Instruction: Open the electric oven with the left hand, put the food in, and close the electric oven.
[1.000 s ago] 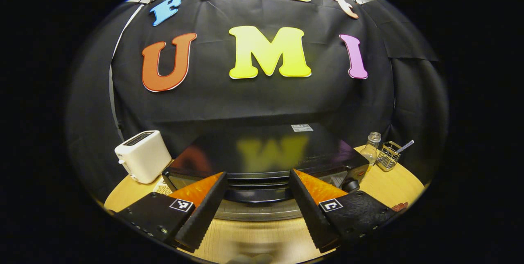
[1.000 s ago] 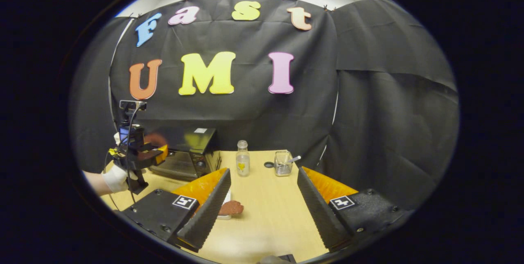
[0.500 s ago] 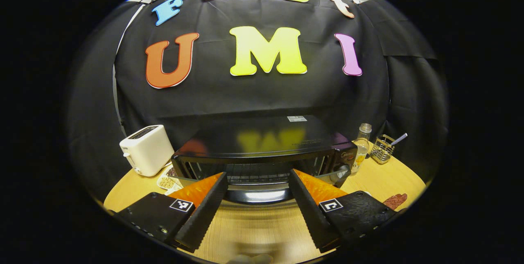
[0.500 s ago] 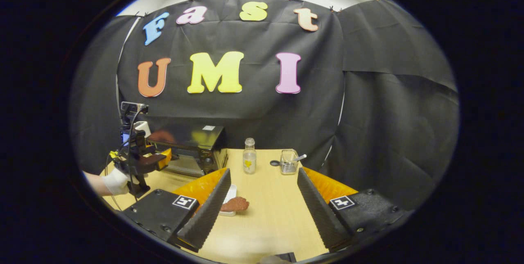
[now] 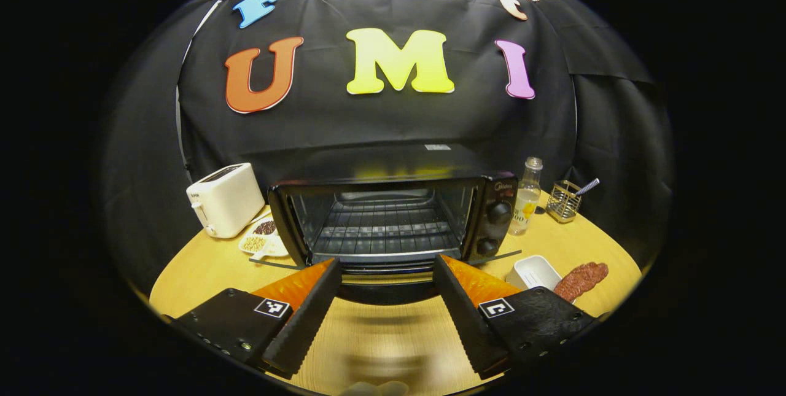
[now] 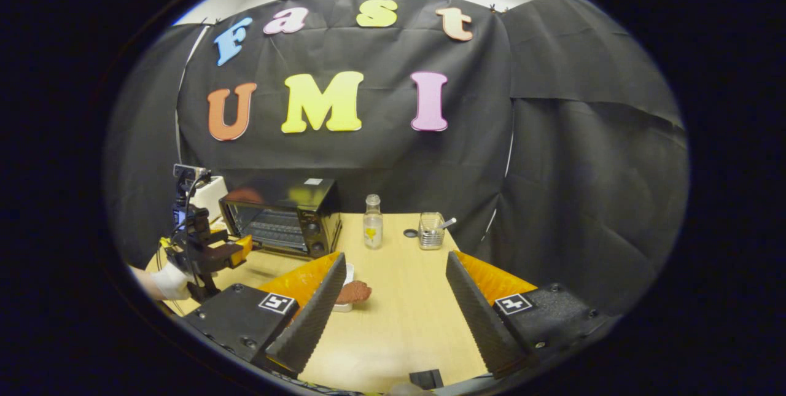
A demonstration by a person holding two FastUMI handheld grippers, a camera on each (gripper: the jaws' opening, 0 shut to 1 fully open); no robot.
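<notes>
Left gripper (image 5: 385,273) spread wide, empty, facing the electric oven (image 5: 393,218) with door dropped open; right gripper (image 6: 395,267) equally wide above the food (image 6: 354,291) on the table (image 6: 405,316)

The oven (image 5: 393,218) door (image 5: 384,288) has swung down from nearly shut to fully open, exposing the rack (image 5: 384,227). The left gripper (image 5: 384,316) has drawn back from the oven, jaws apart, the door handle between its fingertips.
</notes>
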